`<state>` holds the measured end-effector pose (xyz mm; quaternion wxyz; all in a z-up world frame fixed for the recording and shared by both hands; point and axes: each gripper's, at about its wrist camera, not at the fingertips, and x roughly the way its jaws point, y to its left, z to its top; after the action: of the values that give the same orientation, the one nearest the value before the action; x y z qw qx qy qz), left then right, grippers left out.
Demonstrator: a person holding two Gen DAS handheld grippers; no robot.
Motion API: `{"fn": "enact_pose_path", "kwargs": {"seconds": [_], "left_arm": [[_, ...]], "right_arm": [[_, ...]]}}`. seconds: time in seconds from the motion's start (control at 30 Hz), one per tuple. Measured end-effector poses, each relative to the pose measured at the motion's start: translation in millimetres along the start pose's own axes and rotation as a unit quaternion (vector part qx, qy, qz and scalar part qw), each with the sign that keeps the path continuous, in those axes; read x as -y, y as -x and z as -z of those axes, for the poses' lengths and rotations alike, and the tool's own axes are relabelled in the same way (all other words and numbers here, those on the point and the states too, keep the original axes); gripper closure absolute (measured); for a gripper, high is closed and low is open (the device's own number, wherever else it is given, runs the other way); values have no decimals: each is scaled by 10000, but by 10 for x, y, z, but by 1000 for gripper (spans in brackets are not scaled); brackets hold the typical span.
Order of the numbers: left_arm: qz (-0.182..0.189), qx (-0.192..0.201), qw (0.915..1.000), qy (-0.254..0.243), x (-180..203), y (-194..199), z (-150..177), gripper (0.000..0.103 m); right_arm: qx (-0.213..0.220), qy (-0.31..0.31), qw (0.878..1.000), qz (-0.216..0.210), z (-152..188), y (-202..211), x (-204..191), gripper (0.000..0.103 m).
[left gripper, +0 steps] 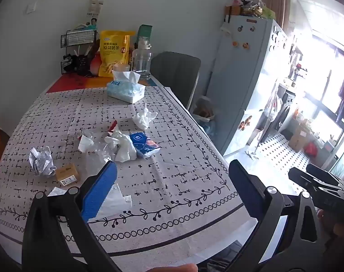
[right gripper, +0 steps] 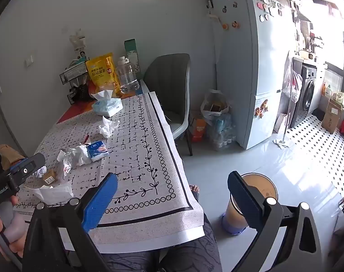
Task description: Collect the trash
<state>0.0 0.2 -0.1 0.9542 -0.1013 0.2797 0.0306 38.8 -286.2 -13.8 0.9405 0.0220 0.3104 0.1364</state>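
Observation:
Trash lies scattered on the patterned tablecloth [left gripper: 176, 136]. There is a crumpled tissue [left gripper: 144, 119], a white crumpled wad [left gripper: 122, 146], a blue tissue pack [left gripper: 144, 145], a silvery crumpled ball [left gripper: 41, 161], a small cardboard box [left gripper: 66, 174] and a flat tissue [left gripper: 117, 200]. My left gripper [left gripper: 172, 181] hangs open above the table's near edge, nothing between its blue pads. My right gripper [right gripper: 172, 192] is open too, over the table's right corner. A round tan bin [right gripper: 260, 187] stands on the floor behind its right finger.
At the table's far end stand a tissue box [left gripper: 126, 88], a yellow snack bag [left gripper: 114, 52], a clear bottle [left gripper: 141, 61] and a wire rack [left gripper: 78, 38]. A grey chair [right gripper: 169, 90], bags on the floor [right gripper: 215, 111] and a fridge [right gripper: 249, 79] are to the right.

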Motion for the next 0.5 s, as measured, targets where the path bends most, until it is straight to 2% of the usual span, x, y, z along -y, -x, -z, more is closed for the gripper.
{"fn": "enact_pose_path", "kwargs": {"seconds": [0.4, 0.5], "left_arm": [[-11, -4, 10000, 74, 102, 0, -51, 5], [80, 10, 10000, -16, 42, 51, 3, 5]], "right_arm": [[-4, -5, 10000, -12, 27, 10, 74, 8], [-8, 30, 10000, -2, 21, 9, 75, 8]]}}
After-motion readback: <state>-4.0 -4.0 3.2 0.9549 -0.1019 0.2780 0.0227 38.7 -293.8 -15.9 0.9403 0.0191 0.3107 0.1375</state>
